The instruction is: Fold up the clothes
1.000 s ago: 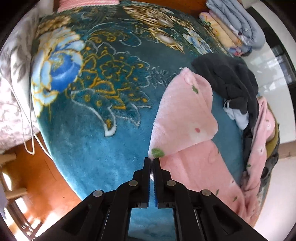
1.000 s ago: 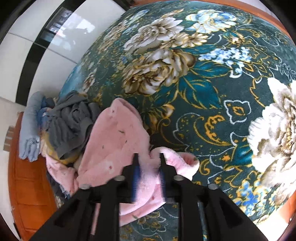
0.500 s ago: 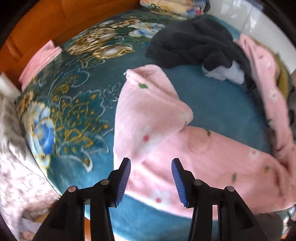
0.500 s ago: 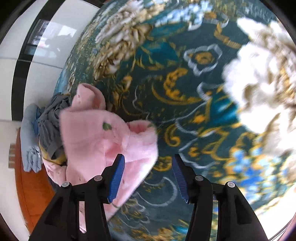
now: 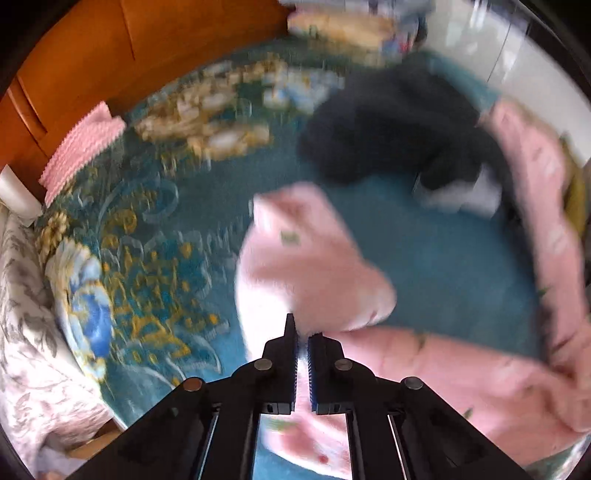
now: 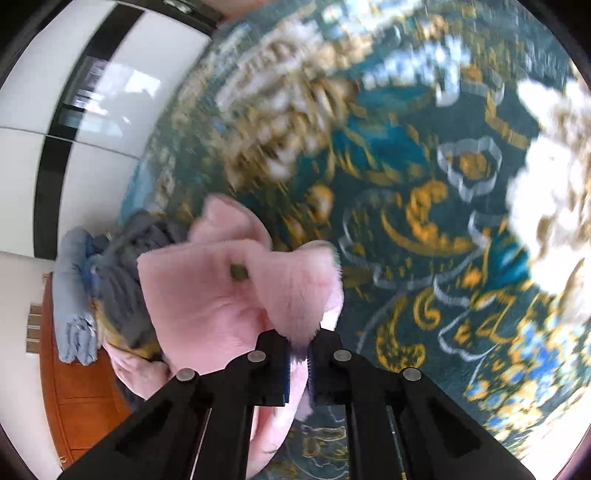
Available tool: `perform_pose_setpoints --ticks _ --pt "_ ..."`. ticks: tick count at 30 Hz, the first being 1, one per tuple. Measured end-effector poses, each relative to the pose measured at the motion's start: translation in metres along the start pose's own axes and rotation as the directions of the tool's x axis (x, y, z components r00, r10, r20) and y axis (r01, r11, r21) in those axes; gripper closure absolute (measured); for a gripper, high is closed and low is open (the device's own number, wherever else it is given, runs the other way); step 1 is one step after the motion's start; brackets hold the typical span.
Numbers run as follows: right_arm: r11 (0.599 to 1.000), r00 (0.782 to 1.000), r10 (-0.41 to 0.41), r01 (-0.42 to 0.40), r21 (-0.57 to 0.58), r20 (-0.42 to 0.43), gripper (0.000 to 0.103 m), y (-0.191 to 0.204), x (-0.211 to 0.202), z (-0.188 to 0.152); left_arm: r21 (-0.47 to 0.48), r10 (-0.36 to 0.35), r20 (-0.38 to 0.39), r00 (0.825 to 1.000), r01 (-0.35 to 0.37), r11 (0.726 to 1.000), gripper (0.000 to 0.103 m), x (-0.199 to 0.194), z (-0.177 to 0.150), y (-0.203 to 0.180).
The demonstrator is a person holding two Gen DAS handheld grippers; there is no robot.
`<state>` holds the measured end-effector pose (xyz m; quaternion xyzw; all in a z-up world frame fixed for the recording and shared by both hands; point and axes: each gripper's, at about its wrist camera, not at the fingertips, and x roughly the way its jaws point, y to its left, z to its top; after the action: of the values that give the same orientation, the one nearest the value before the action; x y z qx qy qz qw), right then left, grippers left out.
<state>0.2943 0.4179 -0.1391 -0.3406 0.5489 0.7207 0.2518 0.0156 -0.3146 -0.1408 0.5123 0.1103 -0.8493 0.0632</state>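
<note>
A pink fleece garment [image 5: 314, 269] with small green and red marks lies partly folded on the teal floral blanket [image 5: 155, 236]. My left gripper [image 5: 302, 332] is shut on the near edge of the garment. In the right wrist view the same pink garment [image 6: 229, 295] is bunched up, and my right gripper [image 6: 298, 349] is shut on a fold of it and holds it above the blanket [image 6: 424, 206]. Both views are motion-blurred.
A dark grey garment [image 5: 399, 122] and more pink fleece [image 5: 535, 192] lie in a pile at the back right. Folded clothes [image 5: 354, 26] are stacked at the far edge. An orange wooden headboard [image 5: 110, 48] and a pink knit cloth [image 5: 81, 144] are at left. Grey-blue clothes [image 6: 77, 295] are at left in the right wrist view.
Both grippers were open half a second ago and have now closed on the pink garment. Both have moved in over the garment's edge.
</note>
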Motion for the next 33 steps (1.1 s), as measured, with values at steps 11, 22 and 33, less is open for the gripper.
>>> perform_pose_setpoints --ticks 11,22,33 --pt "0.990 0.988 -0.144 0.144 0.006 0.063 0.097 -0.069 -0.053 -0.004 -0.350 -0.086 -0.038 0.996 0.067 0.934 0.099 -0.001 -0.056 0.108" --pt "0.988 0.989 -0.149 0.148 -0.051 -0.019 0.069 -0.077 -0.053 -0.004 -0.376 -0.072 -0.093 0.993 0.032 0.926 0.090 -0.006 -0.035 0.103" --pt "0.966 0.992 -0.125 0.125 -0.226 0.017 0.047 0.000 -0.022 0.028 -0.330 -0.202 -0.017 0.979 0.186 0.926 0.052 -0.011 0.027 0.012"
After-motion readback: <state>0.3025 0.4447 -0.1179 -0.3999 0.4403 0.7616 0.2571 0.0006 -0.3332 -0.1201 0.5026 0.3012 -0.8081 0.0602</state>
